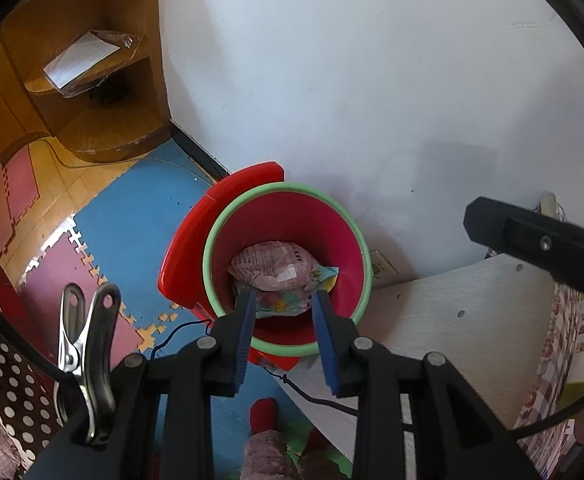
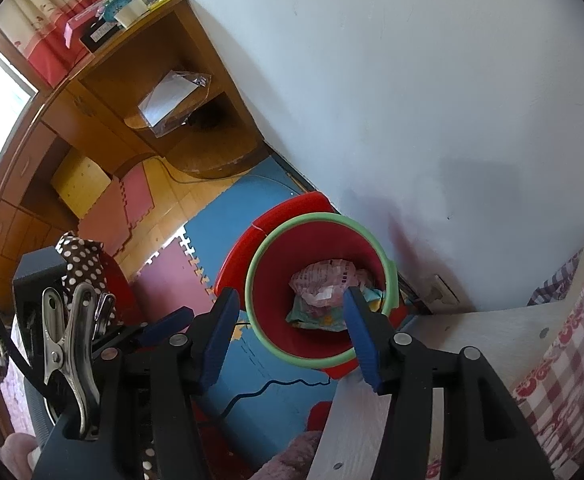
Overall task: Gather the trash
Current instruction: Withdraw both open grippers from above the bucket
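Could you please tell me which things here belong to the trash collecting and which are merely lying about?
Belongs to the job:
- red bin
- crumpled wrappers inside it
- left tongs, right tongs, both empty above the bin

Lying about:
- wooden shelf
- foam mats
- black cord

Glossy red plastic bin (image 1: 347,240) with a matt green rim holds crumpled paper (image 1: 276,268); shiny metal clip (image 1: 86,344); wooden shelf (image 1: 92,60)

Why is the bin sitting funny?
The bin stands inside a red dustpan by the wall, not flat on the floor. The wrappers are inside; nothing has spilled.
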### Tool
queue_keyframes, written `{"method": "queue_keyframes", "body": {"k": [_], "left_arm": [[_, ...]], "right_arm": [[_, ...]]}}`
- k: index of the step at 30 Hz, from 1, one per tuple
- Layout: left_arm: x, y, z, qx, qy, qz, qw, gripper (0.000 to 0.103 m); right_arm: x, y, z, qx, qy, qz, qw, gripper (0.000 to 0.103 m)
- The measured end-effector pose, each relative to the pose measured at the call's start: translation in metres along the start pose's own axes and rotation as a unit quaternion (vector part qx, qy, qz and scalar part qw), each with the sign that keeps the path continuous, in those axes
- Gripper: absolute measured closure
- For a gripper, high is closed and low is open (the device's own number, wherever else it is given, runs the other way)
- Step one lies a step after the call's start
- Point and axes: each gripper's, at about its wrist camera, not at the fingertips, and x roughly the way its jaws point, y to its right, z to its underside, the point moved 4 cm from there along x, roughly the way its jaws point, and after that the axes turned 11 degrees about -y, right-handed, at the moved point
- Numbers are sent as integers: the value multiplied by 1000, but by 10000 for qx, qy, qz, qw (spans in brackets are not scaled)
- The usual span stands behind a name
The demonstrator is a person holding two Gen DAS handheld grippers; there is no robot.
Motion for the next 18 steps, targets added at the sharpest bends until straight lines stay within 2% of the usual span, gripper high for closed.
{"method": "queue_keyframes", "body": {"k": [18], "left_arm": [[-39,1,19,71,176,-77,9998,73]], "right_arm": [[-34,-24,35,107,294,-228,9992,48]]}}
